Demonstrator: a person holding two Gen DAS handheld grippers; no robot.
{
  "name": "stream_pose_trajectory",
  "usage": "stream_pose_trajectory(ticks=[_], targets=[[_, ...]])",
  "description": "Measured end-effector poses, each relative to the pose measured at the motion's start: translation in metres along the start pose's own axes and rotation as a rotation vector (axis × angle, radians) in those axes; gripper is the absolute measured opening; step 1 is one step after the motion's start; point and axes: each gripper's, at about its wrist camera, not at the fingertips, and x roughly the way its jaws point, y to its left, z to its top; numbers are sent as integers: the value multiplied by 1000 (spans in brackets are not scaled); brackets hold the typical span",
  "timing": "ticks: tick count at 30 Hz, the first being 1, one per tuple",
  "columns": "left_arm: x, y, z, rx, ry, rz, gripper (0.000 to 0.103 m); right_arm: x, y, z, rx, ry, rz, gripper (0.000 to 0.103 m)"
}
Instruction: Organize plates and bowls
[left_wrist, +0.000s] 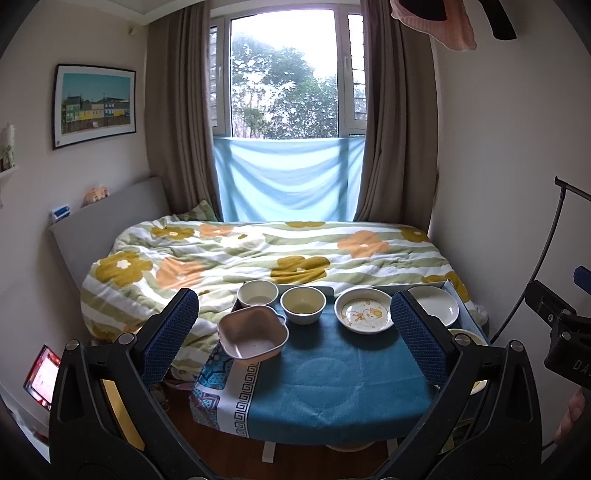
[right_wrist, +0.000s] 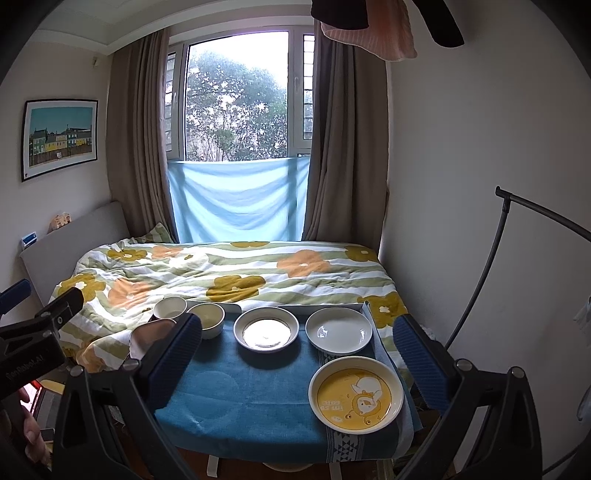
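A small table under a blue cloth (left_wrist: 332, 380) (right_wrist: 251, 398) carries the dishes. In the left wrist view a square pinkish bowl (left_wrist: 253, 334) sits at the front left, with a white round bowl (left_wrist: 257, 293) and a cream bowl (left_wrist: 303, 304) behind it. To their right are a cartoon plate (left_wrist: 365, 310) and a white plate (left_wrist: 436, 304). The right wrist view shows the same cartoon plate (right_wrist: 266, 329) under glare, the white plate (right_wrist: 340, 329) and a yellow cartoon plate (right_wrist: 356, 397) at the front right. My left gripper (left_wrist: 293, 299) and right gripper (right_wrist: 298, 321) both hover open, holding nothing.
A bed with a flowered duvet (left_wrist: 258, 254) lies right behind the table, below a curtained window. A black curved stand (right_wrist: 480, 280) rises at the right wall. A flat tray edge (right_wrist: 332, 307) sits behind the plates. A hand (right_wrist: 29, 435) shows at the lower left.
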Motion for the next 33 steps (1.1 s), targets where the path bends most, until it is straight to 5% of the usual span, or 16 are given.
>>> stream_pose_trajectory(ticks=[33], targets=[[7, 1, 2, 0, 17, 10, 103, 6, 5, -2, 0, 14, -6, 103]])
